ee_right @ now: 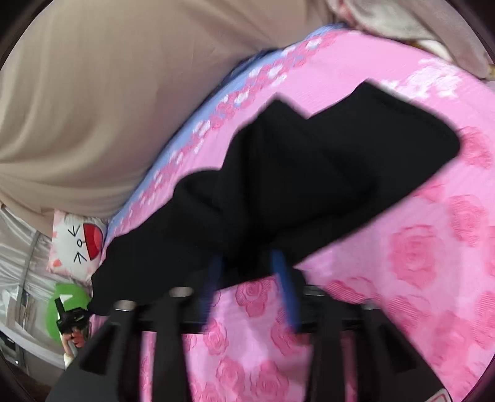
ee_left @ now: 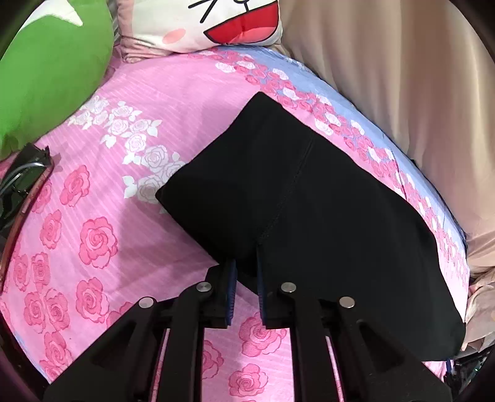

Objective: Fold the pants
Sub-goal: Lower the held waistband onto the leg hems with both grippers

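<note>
One pair of black pants (ee_left: pixel 309 222) lies folded into a thick, matte slab on the bed (ee_left: pixel 148 92), whose sheet is a ribbed pink weave printed with darker pink and white roses and edged by a pale blue band. A stitched seam runs down the middle of the pants. Relative to the pants, a smooth beige curtain (ee_left: pixel 402 77) hangs beyond the far edge, past the blue band. A white cartoon-face pillow (ee_left: pixel 216 27) and a glossy green cushion (ee_left: pixel 52 71) sit beyond one end of the pants.

The left gripper (ee_left: pixel 246 272) pinches the near edge of the pants, a bunched fold of cloth caught between its blue-padded fingers.

In the blurred right wrist view the pants (ee_right: pixel 294 185) show an uneven, stepped outline of stacked layers. The right gripper (ee_right: pixel 247 266) has its jaws spread apart at the near edge of the pants, the blue pads (ee_right: pixel 286 287) standing clear of each other and pressing on no cloth. No containers are in view.
</note>
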